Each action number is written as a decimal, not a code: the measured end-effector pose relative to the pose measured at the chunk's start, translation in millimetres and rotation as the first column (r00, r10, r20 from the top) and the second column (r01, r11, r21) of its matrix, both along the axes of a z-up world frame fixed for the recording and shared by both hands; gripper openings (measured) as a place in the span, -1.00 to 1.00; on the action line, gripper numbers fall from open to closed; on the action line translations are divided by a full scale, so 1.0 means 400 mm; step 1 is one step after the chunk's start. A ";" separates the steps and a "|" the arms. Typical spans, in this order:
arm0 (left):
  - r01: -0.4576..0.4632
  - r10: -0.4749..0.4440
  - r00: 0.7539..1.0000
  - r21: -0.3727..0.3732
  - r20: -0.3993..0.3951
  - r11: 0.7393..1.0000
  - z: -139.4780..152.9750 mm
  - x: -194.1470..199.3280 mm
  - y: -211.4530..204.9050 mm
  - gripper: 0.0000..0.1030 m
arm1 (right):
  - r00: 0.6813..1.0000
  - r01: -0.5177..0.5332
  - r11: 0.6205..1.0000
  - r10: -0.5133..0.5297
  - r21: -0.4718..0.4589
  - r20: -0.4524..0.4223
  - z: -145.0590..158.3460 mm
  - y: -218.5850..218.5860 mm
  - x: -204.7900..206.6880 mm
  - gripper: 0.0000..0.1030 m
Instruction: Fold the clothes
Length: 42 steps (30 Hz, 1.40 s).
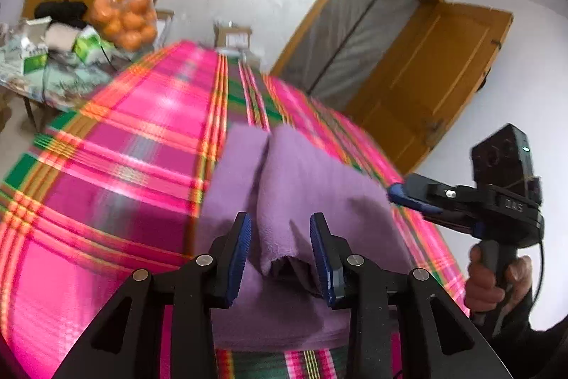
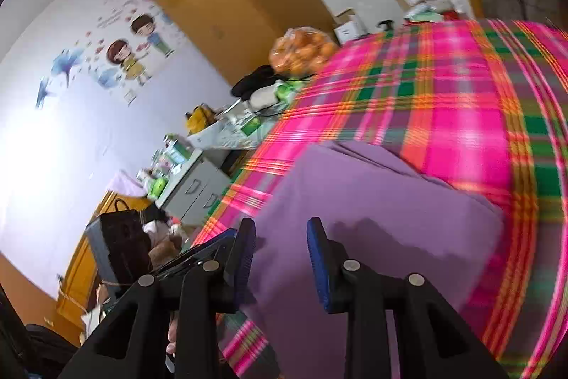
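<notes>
A white-walled room with ochre wooden doors holds a counter (image 1: 117,144) covered in a bright pink, green and orange plaid cloth; a bag of oranges (image 1: 124,16) sits on a cluttered side stand beyond. The soft purple fleece garment (image 1: 301,173) lies on the near part of the plaid cloth, partly folded, with a raised doubled ridge running away from the camera. It looks light, limp and slightly grippy, so I judge it best pinched at a doubled edge or corner. The left gripper (image 1: 280,251) has its jaws partway open, straddling the ridge's near end without pressing it. The right gripper (image 2: 282,258) hovers over flat fleece, jaws partway open, holding nothing.
</notes>
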<state>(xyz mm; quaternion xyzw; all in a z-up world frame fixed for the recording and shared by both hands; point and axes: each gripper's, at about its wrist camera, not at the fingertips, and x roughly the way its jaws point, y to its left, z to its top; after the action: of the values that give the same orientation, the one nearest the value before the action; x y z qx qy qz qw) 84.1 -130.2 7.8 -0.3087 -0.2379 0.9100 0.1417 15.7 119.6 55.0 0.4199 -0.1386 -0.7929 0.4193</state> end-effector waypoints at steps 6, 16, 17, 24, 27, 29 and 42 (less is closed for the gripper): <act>-0.006 0.004 1.000 0.099 0.024 0.995 -0.021 -0.027 -0.009 -0.81 | 0.996 0.090 0.996 -0.090 -0.014 0.027 -0.024 0.090 -0.012 -0.40; -0.100 0.093 0.994 0.121 0.063 0.988 -0.077 0.020 -0.051 -0.81 | 0.984 0.176 0.984 -0.177 0.005 0.007 -0.053 0.143 -0.037 -0.40; -0.099 0.092 0.994 0.110 0.061 0.989 -0.074 0.018 -0.046 -0.81 | 0.983 0.183 0.983 -0.183 0.008 0.008 -0.058 0.143 -0.041 -0.40; -0.082 0.075 0.994 0.094 0.074 0.992 -0.067 0.017 -0.051 -0.68 | 0.970 0.241 0.969 -0.240 0.061 -0.030 -0.084 0.133 -0.077 -0.40; -0.094 0.090 0.994 0.074 0.061 0.993 -0.057 0.039 -0.065 -0.68 | 0.967 0.253 0.963 -0.252 0.089 -0.024 -0.102 0.132 -0.089 -0.47; -0.105 0.101 0.993 0.064 0.053 0.992 -0.051 0.050 -0.074 -0.68 | 0.967 0.253 0.964 -0.251 0.086 -0.035 -0.097 0.136 -0.084 -0.48; -0.097 0.096 0.994 0.015 0.051 0.995 -0.054 0.046 -0.067 -0.77 | 0.974 0.140 0.988 -0.126 0.059 -0.188 -0.023 0.150 0.089 -0.48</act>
<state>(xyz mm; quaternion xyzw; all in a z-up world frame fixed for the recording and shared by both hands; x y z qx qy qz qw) 102.7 -157.1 -13.8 -0.3182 -0.2638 0.9057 0.0940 51.5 179.4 45.7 0.3496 -0.0985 -0.8590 0.3609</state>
